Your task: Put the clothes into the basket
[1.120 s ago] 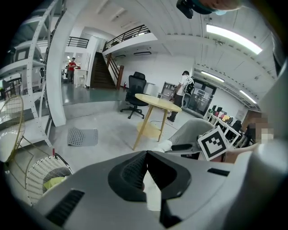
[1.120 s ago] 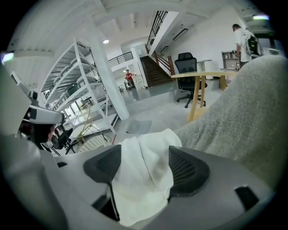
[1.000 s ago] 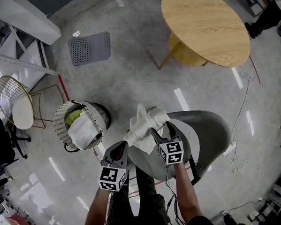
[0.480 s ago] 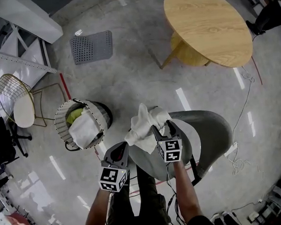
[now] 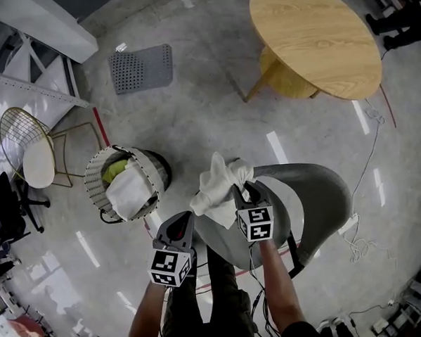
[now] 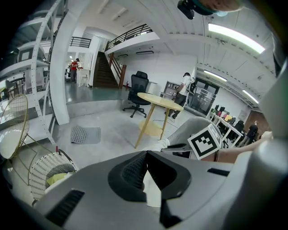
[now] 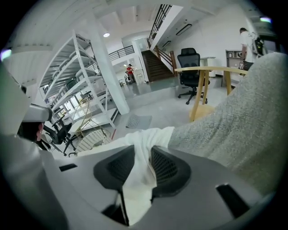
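A white garment point(image 5: 222, 183) lies bunched on the front edge of a grey chair point(image 5: 314, 194). My right gripper point(image 5: 241, 193) has just been closing, and its pads now pinch a fold of the garment point(image 7: 140, 177), which runs down between them in the right gripper view. My left gripper point(image 5: 182, 222) hovers just left of the chair with its fingertips together and nothing visibly held point(image 6: 146, 154). The round wire basket point(image 5: 95, 179) stands on the floor to the left, holding a white cloth point(image 5: 129, 193) and a yellow-green one point(image 5: 112, 171).
A round wooden table point(image 5: 316, 32) stands at the upper right. At the left are a wire chair point(image 5: 26, 149) and white shelving point(image 5: 30, 89). A grey perforated mat point(image 5: 140, 68) lies on the concrete floor, and cables point(image 5: 355, 241) trail at the right.
The right gripper's jaws have closed onto the white garment, which they stood open around before. Neither hand has shifted noticeably, and the left gripper is unchanged.
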Tool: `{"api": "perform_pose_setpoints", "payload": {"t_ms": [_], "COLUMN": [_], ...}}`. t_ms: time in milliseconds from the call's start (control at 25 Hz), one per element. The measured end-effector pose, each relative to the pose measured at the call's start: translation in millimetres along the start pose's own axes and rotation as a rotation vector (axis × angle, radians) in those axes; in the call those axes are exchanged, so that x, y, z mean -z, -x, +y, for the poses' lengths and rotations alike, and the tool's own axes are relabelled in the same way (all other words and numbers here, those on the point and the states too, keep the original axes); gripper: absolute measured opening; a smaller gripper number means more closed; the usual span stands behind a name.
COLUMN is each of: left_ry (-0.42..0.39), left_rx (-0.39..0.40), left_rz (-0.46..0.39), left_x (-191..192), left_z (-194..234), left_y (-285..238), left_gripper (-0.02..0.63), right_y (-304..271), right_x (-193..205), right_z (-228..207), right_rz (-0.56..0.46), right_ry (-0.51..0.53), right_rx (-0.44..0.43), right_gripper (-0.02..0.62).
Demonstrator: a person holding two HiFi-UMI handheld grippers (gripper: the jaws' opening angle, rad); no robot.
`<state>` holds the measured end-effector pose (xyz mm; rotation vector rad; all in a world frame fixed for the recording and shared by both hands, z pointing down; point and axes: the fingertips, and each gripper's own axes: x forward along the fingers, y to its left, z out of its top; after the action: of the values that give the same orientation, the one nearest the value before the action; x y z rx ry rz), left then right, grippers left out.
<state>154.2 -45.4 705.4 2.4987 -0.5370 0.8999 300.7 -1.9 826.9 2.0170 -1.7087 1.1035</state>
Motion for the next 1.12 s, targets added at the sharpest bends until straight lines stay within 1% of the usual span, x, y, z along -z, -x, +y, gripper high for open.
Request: {"api": "perform_pose_setpoints", "payload": {"t_ms": [200,360,760,1120], "left_ry": [0.001,0.001,-0.015,-0.043], "left_rx": [-0.001,-0.002,-0.023,-0.025], "left_rz": [-0.002,-0.009,-0.062,-0.134], "left_x": [2.8,4.3,-12.2,-39.2], "left_z": [-1.0,-2.2,14.2,22.0], "left_y": [5.9,11.9,45.2,86.7], "left_gripper": [0.008,0.008,0.008,0.008], "right_y": [0.4,2.8,29.0,79.0], "right_x": [1.6,1.4,-18.2,-61.7], "right_z": [4.6,4.9,22.5,42.2], "right_rz": [0.009,0.007,-0.066,-0.165], "right_ry": [-0.017,-0.05,-0.009,-0.009], "right_rx": [-0.031,-0.053,-0.014,0.018], "right_gripper": [0.097,0.084,0.078,0.078]}}
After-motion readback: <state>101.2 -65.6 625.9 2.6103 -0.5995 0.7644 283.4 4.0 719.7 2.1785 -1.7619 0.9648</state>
